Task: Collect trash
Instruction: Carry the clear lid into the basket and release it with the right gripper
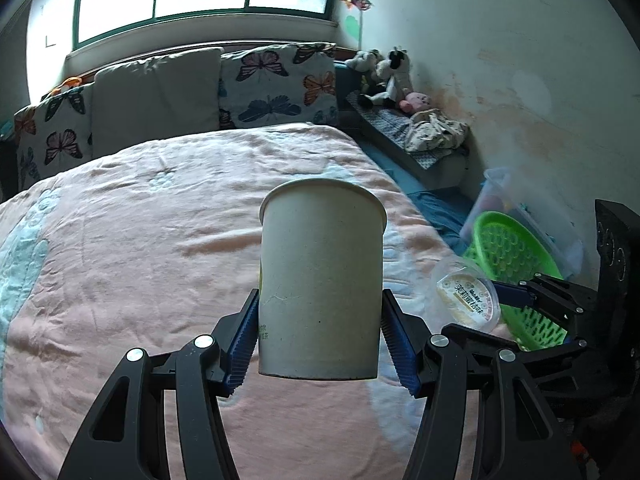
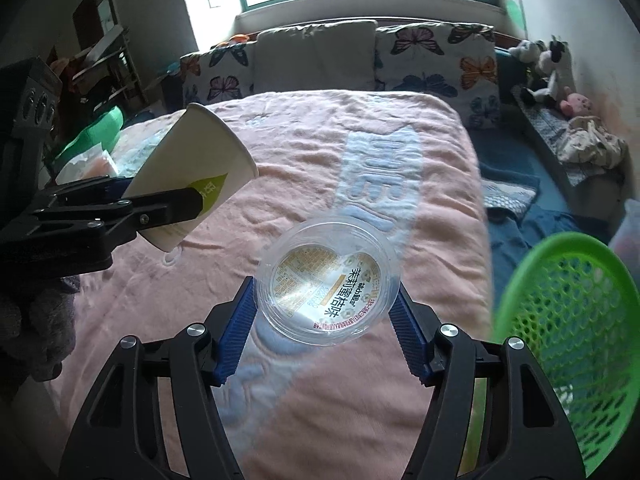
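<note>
Left wrist view: the left gripper (image 1: 320, 332) is clenching a paper cup (image 1: 322, 276) by its lower part, w/ both blue pads pressing on the sides; the cup is standing upright in the jaws, lifted above the pink bedspread (image 1: 140, 240). At the right, the right gripper (image 1: 516, 296) is coming in w/ a clear plastic lid-like container (image 1: 468, 296), and behind it the green basket (image 1: 516, 264) is lying tilted at the bed edge.

Risk here, in my judgement: the grip is sitting low on the cup, so if the hand is tipping fast the cup is possibly swinging out or being crushed, bc thin paper is giving way under the pads.

Right wrist view: the right gripper (image 2: 326, 308) is grasping the clear plastic container (image 2: 328, 280) across its rim; the printed label is showing through. The jaws are narrowing only slightly around it. The left gripper (image 2: 160, 208) w/ the cup (image 2: 192, 176) is at the left, apart from the container. The green basket (image 2: 576, 320) is near, at the right.

Risk: the container is smooth & round, so it is probably slipping or popping out if squeezed more. Also the basket is tilted and blurred, so a drop is maybe missing its opening.
</note>
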